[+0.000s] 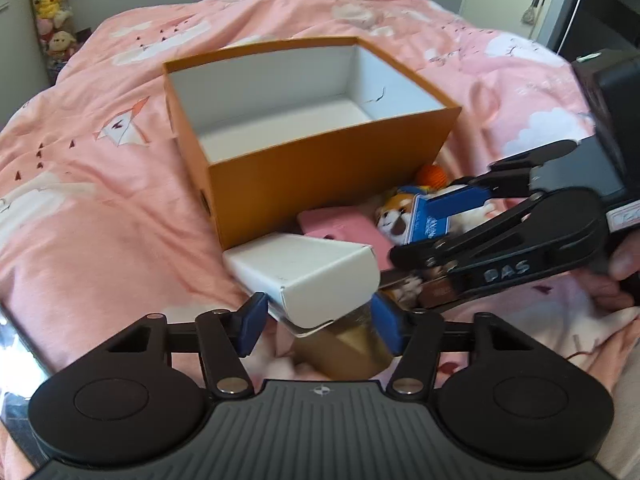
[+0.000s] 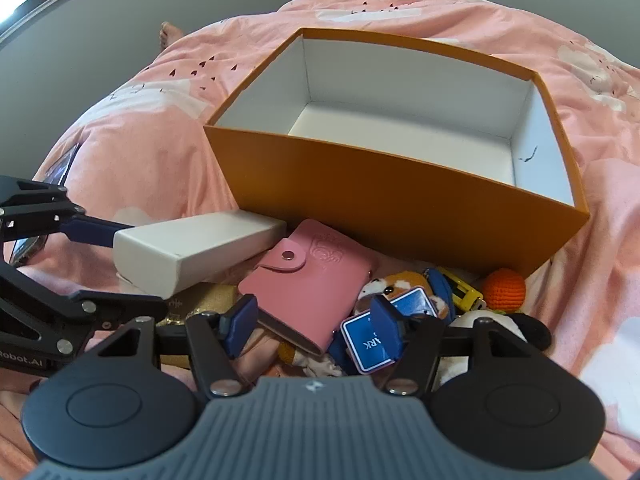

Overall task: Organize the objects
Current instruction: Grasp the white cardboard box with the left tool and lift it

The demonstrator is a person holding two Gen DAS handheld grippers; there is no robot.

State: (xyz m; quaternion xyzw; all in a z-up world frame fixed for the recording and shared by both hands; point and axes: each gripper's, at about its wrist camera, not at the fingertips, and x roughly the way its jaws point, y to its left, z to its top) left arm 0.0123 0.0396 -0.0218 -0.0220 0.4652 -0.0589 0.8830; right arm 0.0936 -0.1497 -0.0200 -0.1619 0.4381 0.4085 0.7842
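Note:
An open orange box [image 1: 320,160] with a white inside stands on the pink bed; in the right wrist view it [image 2: 400,200] fills the middle. My left gripper [image 1: 316,324] is shut on a white carton [image 1: 304,276], also seen in the right wrist view [image 2: 192,248], and holds it just in front of the orange box. My right gripper [image 2: 312,328] is open, its jaws around the near end of a pink card wallet [image 2: 308,292]. It hovers over a pile with a blue card [image 2: 372,340] and a plush dog [image 2: 400,284]. In the left wrist view the right gripper [image 1: 440,220] sits over that plush dog [image 1: 396,216].
An orange knitted ball [image 2: 504,284], a yellow toy [image 2: 464,292] and a black-and-white plush [image 2: 504,324] lie by the box's near right corner. A phone [image 2: 52,184] lies at the left on the pink duvet [image 1: 100,184]. Plush toys [image 1: 52,8] hang at the far left.

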